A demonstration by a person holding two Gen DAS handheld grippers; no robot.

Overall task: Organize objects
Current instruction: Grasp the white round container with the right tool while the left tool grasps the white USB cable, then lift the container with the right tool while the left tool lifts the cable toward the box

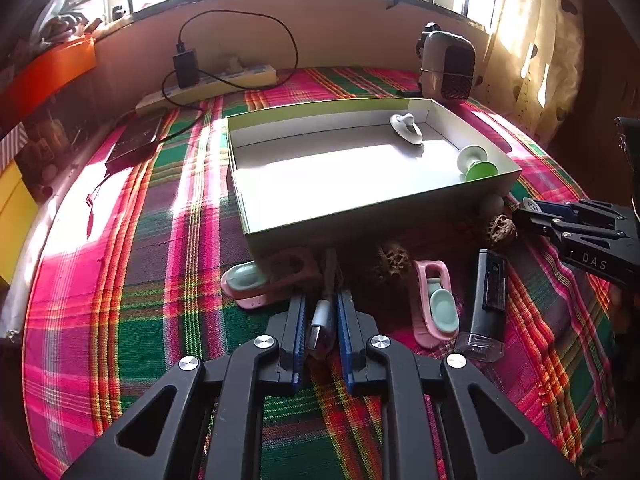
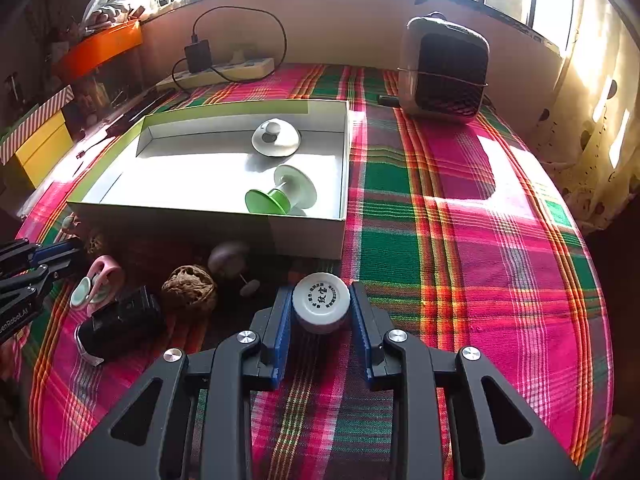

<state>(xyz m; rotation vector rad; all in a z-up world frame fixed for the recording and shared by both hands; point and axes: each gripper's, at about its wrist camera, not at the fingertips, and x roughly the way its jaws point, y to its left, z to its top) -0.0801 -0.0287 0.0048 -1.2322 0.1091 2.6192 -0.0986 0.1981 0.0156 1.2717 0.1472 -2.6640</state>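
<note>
A: What's on the left?
B: The left gripper [image 1: 322, 312] is clamped on a USB plug [image 1: 323, 322] lying on the plaid cloth [image 1: 132, 280], just before the box [image 1: 360, 216]. A pink clip [image 1: 436, 300] and a black lighter [image 1: 486, 304] lie to its right.
A: And on the right?
B: The right gripper [image 2: 321, 304] pinches a white cap [image 2: 321, 300] near the box's front corner. A spool [image 2: 280, 196] lies inside.
</note>
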